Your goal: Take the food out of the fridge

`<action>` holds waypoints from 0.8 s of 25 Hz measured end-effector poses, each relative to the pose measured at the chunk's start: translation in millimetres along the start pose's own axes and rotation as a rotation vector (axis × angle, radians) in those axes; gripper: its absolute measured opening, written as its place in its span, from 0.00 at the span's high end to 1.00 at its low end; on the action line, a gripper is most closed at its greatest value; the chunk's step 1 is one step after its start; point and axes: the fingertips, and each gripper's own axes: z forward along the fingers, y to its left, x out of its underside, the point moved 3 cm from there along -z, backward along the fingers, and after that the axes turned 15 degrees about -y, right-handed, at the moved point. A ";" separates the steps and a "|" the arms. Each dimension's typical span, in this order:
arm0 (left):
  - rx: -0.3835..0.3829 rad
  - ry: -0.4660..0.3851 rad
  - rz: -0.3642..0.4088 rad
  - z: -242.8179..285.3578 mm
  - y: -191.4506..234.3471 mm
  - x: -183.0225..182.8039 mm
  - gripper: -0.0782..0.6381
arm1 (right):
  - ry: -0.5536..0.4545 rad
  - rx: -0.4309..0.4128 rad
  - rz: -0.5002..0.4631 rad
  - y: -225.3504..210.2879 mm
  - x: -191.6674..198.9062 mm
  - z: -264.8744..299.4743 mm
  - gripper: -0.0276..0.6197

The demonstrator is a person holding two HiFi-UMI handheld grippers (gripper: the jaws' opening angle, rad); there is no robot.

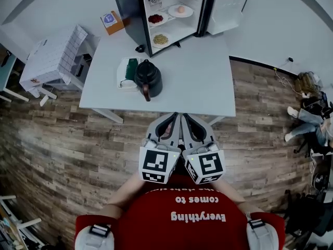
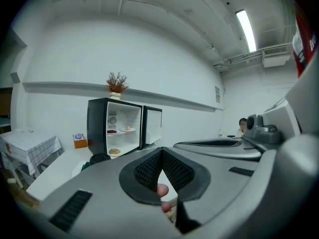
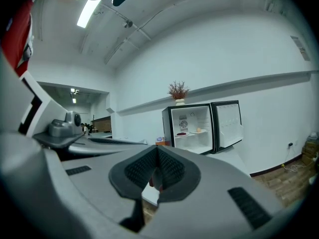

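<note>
A black fridge (image 1: 136, 15) is seen at the far end of a white worktop (image 1: 197, 82), with its door (image 1: 226, 7) swung fully open to the right in the head view. The food is all inside the white interior. On the upper shelf a plate of dark red food (image 1: 155, 19) is set at the left and a plate with a pale rounded item (image 1: 180, 10) at the right, the two just beside each other. A plate of yellowish-brown food (image 1: 161, 39) is set on the fridge floor below. A dried plant (image 2: 116, 82) is seen on top of the fridge in both gripper views. An orange box (image 1: 112, 21) is placed just left of the fridge. Nearer the middle of the worktop a black kettle (image 1: 148, 78) is stood on a white tray (image 1: 122, 72), with a green item (image 1: 131, 68) beside it on the same tray. A small table (image 1: 57, 53) under a checked cloth is seen to the left on the wooden floor (image 1: 62, 134). The left claw (image 1: 174, 116) and the right claw (image 1: 185, 116) are held side by side at the near edge of the worktop, well apart from the fridge and pointed toward it. Each claw is closed to the tips, with nothing gripped between its ribbed pads.
</note>
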 end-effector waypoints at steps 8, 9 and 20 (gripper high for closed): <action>-0.036 0.005 0.003 87.9 14.4 0.2 0.89 | -0.003 -0.040 0.014 -70.8 0.4 58.5 0.94; -0.037 0.009 -0.007 98.0 15.9 1.6 0.89 | -0.002 -0.045 0.018 -79.0 1.5 65.0 0.94; -0.126 0.040 -0.067 153.2 38.4 12.8 0.89 | 0.026 -0.121 0.043 -119.0 15.3 113.8 0.94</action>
